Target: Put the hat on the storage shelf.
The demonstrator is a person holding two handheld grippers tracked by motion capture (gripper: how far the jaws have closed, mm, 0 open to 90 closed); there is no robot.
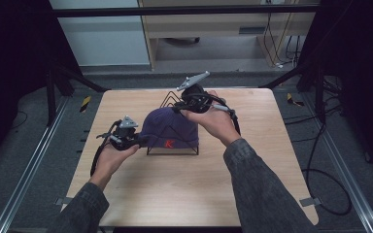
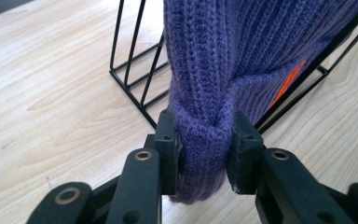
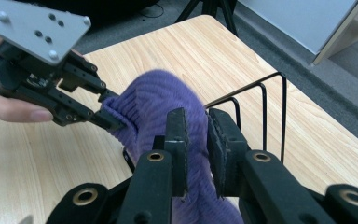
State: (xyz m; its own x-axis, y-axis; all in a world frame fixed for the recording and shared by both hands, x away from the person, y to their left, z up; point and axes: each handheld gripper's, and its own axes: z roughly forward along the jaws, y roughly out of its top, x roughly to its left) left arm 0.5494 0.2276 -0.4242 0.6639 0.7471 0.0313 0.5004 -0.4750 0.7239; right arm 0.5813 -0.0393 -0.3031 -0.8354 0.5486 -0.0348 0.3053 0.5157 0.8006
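A purple knit hat (image 1: 170, 128) with an orange logo is draped over a black wire rack (image 1: 172, 151) at the middle of the table. My left gripper (image 1: 143, 141) is at the hat's left edge, shut on a bunched fold of the brim (image 2: 204, 140). My right gripper (image 1: 177, 108) comes in from the upper right, over the rack's top loops. Its jaws stand nearly together, pinching the knit at the hat's crown (image 3: 154, 98). The left gripper (image 3: 114, 109) holds the far side of the hat in the right gripper view. The rack's wires (image 3: 263, 112) rise just beyond the right jaw.
The light wooden table (image 1: 175, 194) stands on a grey floor, with metal rails at both sides. Cables lie on the floor at the right (image 1: 320, 184). A wooden cabinet (image 1: 213, 24) stands at the back.
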